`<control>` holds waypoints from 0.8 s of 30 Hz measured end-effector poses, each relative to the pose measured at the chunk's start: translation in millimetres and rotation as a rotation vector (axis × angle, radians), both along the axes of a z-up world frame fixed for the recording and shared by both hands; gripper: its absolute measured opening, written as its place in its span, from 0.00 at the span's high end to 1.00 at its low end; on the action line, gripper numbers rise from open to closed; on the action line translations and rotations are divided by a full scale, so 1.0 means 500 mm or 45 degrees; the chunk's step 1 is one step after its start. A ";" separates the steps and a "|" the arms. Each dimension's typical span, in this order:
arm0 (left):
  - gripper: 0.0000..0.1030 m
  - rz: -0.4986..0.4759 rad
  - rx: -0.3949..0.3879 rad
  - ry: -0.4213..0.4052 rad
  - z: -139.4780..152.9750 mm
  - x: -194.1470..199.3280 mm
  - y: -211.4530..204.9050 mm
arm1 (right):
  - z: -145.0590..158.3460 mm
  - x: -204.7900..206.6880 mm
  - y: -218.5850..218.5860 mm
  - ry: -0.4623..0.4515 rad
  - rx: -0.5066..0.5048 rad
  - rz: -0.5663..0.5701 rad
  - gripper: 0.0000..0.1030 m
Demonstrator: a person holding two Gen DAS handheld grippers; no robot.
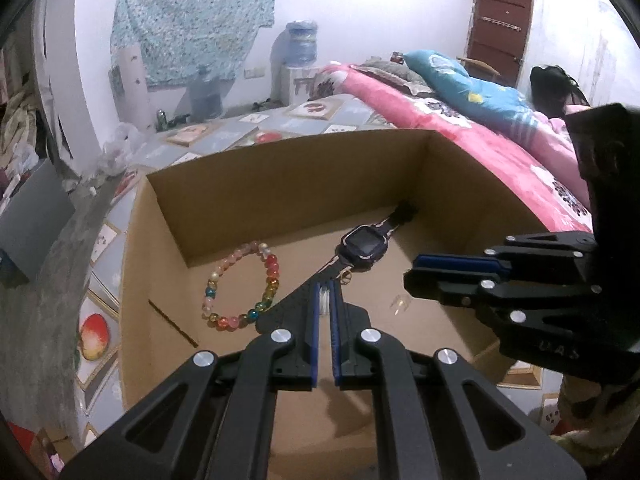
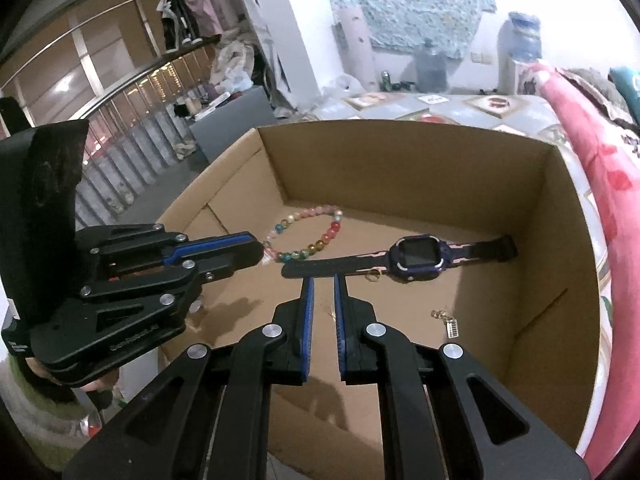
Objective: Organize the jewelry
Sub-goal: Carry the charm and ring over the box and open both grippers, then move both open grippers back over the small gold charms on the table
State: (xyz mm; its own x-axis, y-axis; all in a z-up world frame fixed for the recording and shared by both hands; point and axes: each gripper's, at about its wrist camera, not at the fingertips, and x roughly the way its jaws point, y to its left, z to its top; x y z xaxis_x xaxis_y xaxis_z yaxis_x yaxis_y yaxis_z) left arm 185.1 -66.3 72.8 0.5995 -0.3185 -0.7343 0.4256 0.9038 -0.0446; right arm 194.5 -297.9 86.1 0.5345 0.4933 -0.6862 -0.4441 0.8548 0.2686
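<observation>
- Two hand-held grippers hang over an open cardboard box [image 1: 280,168] that sits on a patterned floor beside a bed with a pink quilt [image 1: 460,120].
- Left hand-held gripper [image 1: 325,292]: its blue-lined fingers stand almost together, nothing seen clamped between them.
- Right hand-held gripper [image 2: 323,280]: a narrow gap shows between the pads and nothing is in it, so it reads as slightly apart and empty.
- In the left wrist view, a beaded bracelet [image 1: 240,284] lies flat on the box floor at about 10 o'clock from the left fingertips; a dark smartwatch [image 1: 364,244] lies at about 1 o'clock, strap stretched toward the far corner.
- In the right wrist view, a small gold ring [image 2: 374,276] rests just beside the watch strap, and a gold chain with a charm [image 2: 446,320] lies at about 3 o'clock from the right tips.
- Pieces lie spread apart on the bottom, probably so each can be pinched singly; both tools tilt down into the box, likely to reach them.
- Hard to tell: a pale, glassy speck [image 1: 401,304] on the cardboard could be an earring, but is too small to name.
- The left fingers hide the near end of the watch strap, and the box's near wall is cut off below both tools.
</observation>
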 end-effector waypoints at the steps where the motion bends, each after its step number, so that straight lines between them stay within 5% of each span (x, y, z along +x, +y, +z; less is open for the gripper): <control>1: 0.95 0.007 0.005 0.004 -0.003 0.002 0.000 | -0.001 0.002 0.000 0.000 -0.001 -0.003 0.86; 24: 0.69 0.070 -0.043 -0.095 0.054 -0.121 0.029 | 0.067 -0.093 -0.023 -0.181 0.107 0.035 0.62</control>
State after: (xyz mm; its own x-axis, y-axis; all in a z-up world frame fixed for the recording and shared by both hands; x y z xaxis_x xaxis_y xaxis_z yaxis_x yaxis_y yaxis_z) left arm 124.3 -52.0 100.0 0.6695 -0.3079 -0.6760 0.3790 0.9243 -0.0456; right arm 147.9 -309.5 119.7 0.6090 0.5617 -0.5600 -0.5058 0.8189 0.2713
